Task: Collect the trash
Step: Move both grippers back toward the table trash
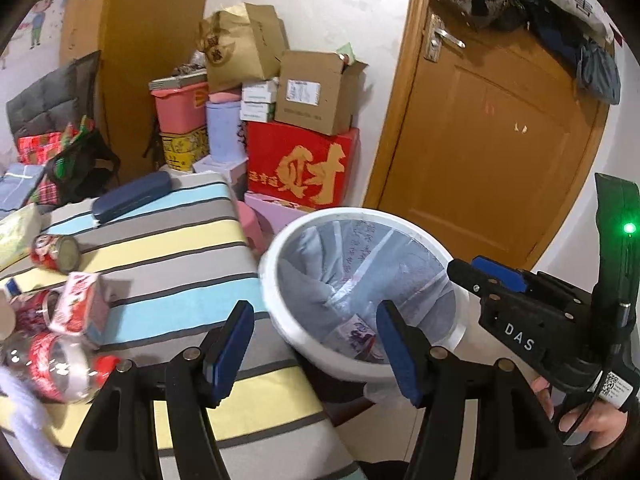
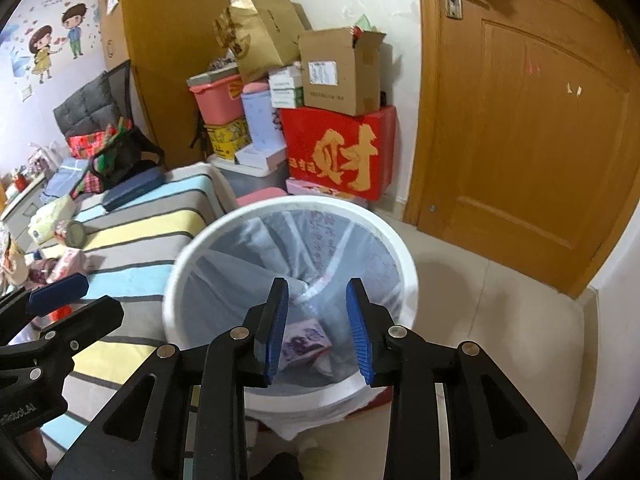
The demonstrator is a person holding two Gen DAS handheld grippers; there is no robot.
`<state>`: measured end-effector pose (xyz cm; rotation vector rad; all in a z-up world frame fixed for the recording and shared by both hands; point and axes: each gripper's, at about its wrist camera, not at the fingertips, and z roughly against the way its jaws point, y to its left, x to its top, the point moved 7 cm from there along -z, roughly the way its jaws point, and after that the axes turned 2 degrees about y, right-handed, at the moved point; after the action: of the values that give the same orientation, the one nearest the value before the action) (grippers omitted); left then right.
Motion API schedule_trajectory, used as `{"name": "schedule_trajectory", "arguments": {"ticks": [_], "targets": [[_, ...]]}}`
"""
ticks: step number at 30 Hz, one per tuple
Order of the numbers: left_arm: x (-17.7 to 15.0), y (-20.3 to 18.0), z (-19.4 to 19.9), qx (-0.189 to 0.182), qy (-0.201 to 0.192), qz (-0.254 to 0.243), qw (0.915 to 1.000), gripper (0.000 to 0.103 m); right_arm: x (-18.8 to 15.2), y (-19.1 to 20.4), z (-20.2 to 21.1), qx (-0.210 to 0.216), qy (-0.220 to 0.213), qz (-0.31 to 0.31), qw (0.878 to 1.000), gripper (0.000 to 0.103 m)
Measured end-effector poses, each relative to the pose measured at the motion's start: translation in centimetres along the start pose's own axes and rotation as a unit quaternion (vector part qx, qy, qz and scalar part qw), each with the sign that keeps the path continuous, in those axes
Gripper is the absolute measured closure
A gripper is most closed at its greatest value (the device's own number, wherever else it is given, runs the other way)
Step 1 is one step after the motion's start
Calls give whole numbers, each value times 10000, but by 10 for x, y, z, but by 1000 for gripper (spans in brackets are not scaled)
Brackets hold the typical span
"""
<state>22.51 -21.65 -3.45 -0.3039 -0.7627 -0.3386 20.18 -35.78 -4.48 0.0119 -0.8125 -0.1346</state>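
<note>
Two grippers sit close in front of you, both with jaws spread and nothing between them. Your right gripper (image 2: 317,328) hangs over the mouth of the white trash bin (image 2: 406,256), its blue pads (image 2: 278,332) framing the bin's inside. Down at the bottom of the liner bag (image 2: 240,264) lies a small pink-and-purple carton (image 2: 306,340), already in. Your left gripper (image 1: 314,350) hovers at the edge where the striped bed (image 1: 168,240) meets the bin (image 1: 280,320), one finger over the bedding and the other over the bin's rim; from its view your right gripper (image 1: 500,280) shows at the right, above the bin's far side.

To your left on the bed, the trash still out of the bin lies in a loose cluster: a clear plastic bottle with a red label (image 1: 56,364) nearest, a red-and-white drink carton (image 1: 80,308) tilted just beyond it, then a red can (image 1: 56,254) on its side. A tissue pack (image 1: 18,232) sits just beside the can, and a dark blue case (image 1: 132,196) lies farther up the bed.

Beyond the bin, a red box with gold characters (image 2: 340,156) carries a stack of cardboard boxes (image 2: 340,76) against the wall, with a pink tub (image 2: 216,100) to their left. The wooden door (image 2: 520,120) stands shut at the right.
</note>
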Motion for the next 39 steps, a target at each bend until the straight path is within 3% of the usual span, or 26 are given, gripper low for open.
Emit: {"name": "schedule_trajectory", "arguments": {"ticks": [6, 9, 23, 32, 39], "targets": [[-12, 29, 35, 282, -214, 128, 9993, 39, 0, 28, 13, 251, -181, 142, 9994, 69], [-18, 46, 51, 428, -300, 210, 9984, 39, 0, 44, 19, 432, -262, 221, 9985, 56], [-63, 155, 118, 1209, -497, 1003, 9863, 35, -10, 126, 22, 1108, -268, 726, 9908, 55], [-109, 215, 137, 1708, -237, 1491, 9737, 35, -21, 179, 20, 1519, -217, 1192, 9809, 55], [-144, 238, 127, 1628, 114, 1964, 9669, 34, -29, 224, 14, 2160, 12, 1547, 9641, 55]]}}
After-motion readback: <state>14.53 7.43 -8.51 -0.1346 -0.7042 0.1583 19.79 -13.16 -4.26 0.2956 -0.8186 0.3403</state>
